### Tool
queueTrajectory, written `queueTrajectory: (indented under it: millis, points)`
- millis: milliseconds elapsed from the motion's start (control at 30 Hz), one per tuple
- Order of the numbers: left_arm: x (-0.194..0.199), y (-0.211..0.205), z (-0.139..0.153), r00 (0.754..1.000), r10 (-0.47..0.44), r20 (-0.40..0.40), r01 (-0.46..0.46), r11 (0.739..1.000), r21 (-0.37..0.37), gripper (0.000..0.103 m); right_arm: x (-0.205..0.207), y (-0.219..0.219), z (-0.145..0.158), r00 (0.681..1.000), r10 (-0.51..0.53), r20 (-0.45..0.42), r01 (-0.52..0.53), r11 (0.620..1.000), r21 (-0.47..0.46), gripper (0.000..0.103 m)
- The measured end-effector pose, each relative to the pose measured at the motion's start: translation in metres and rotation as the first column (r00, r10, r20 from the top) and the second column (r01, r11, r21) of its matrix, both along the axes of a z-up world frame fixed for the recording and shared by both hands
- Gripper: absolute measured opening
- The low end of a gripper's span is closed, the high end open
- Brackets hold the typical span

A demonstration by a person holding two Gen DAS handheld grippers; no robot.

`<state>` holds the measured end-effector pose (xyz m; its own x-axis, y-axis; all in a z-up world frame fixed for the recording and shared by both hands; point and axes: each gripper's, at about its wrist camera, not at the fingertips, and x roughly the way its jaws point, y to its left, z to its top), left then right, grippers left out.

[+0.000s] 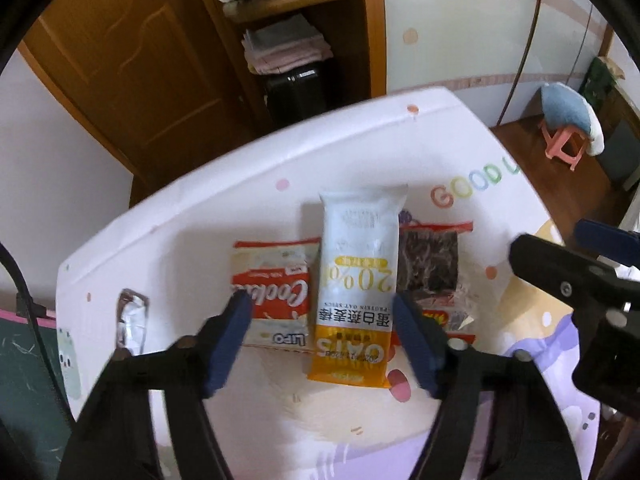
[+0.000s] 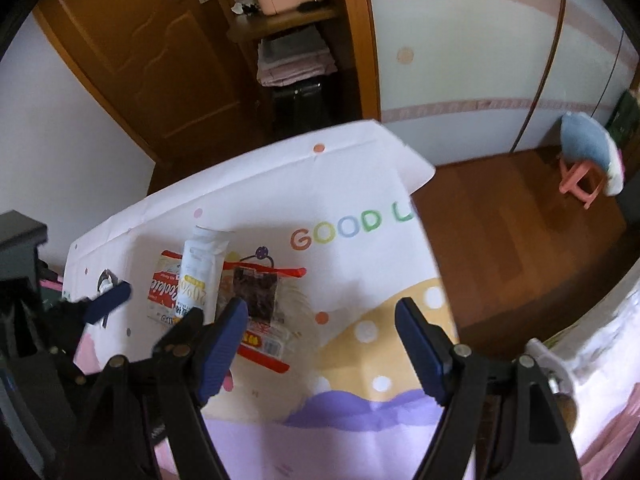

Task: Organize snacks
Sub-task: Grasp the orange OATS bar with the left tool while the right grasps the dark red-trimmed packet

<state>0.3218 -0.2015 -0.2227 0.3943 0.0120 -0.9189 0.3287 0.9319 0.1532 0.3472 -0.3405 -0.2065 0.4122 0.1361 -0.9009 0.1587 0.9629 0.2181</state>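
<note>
Three snack packs lie side by side on the printed tablecloth [image 1: 180, 208]. A red and white cookie pack [image 1: 272, 292] is on the left. A white and yellow oat bar pack [image 1: 358, 280] lies in the middle, overlapping both. A clear pack of dark snack with red trim [image 1: 430, 268] is on the right. A small silver wrapper [image 1: 132, 320] lies apart at far left. My left gripper [image 1: 324, 312] is open, its jaws straddling the oat pack from above. My right gripper [image 2: 320, 316] is open and empty, to the right of the packs [image 2: 256, 300].
The table's far edge [image 1: 248, 148] and right edge [image 2: 428, 240] drop to a wooden floor. A pink stool [image 2: 580, 184] with a blue cushion stands at right. A wooden door and shelf [image 1: 280, 40] are behind the table.
</note>
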Motion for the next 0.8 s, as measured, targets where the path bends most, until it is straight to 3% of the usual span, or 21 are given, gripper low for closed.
queueTrajectory:
  millis: [167,267,400,700,800]
  points:
    - [0.002,0.003,-0.016,0.999,-0.008,-0.031,0.007,1.0,-0.022,0.056,0.009,0.008,-0.021,1.0,-0.006,-0.015,0.006,0.998,0.057,0.077]
    - [0.006,0.01,-0.021,0.998,-0.001,-0.058,-0.003,0.998,-0.057,0.046,0.015,0.016,-0.033,1.0,0.004,-0.029,-0.002,0.997,0.079,0.077]
    - [0.005,0.019,-0.023,0.997,0.009,-0.079,-0.018,0.994,-0.107,0.041,0.023,0.026,-0.043,0.999,0.012,-0.045,-0.008,0.997,0.079,0.077]
    - [-0.001,0.037,-0.02,0.991,0.036,-0.125,-0.059,0.98,-0.188,0.039,0.037,0.058,-0.051,0.998,0.049,-0.046,-0.05,0.998,-0.027,0.076]
    - [-0.005,0.042,-0.017,0.992,0.039,-0.12,-0.062,0.98,-0.191,0.039,0.035,0.064,-0.049,0.996,0.07,-0.047,-0.072,0.997,-0.035,0.058]
